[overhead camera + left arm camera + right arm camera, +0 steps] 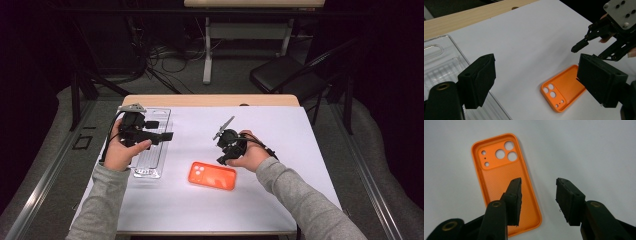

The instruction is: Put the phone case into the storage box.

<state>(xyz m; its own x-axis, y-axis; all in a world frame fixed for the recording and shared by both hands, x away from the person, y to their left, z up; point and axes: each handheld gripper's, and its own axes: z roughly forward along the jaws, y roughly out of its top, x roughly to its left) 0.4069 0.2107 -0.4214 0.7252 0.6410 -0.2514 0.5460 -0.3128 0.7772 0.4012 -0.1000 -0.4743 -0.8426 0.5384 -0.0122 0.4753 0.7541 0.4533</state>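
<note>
Right gripper (537, 195): jaws apart, hovering over the case (505, 180) (hollow side up)
Left gripper (534, 82): jaws apart, above the tray (439, 62)

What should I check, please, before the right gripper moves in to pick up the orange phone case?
1. Orange phone case lies flat on the white mat, open side up: ok.
2. Right gripper is open with nothing held: ok.
3. Its fingers straddle the case's long edge: one finger is over the case and the other over the bare mat, but whether the height suits a grip: cannot tell.
4. Left gripper is open and apart from the case, over the clear plastic tray: ok.
5. No other thing lies against the case: ok.
</note>
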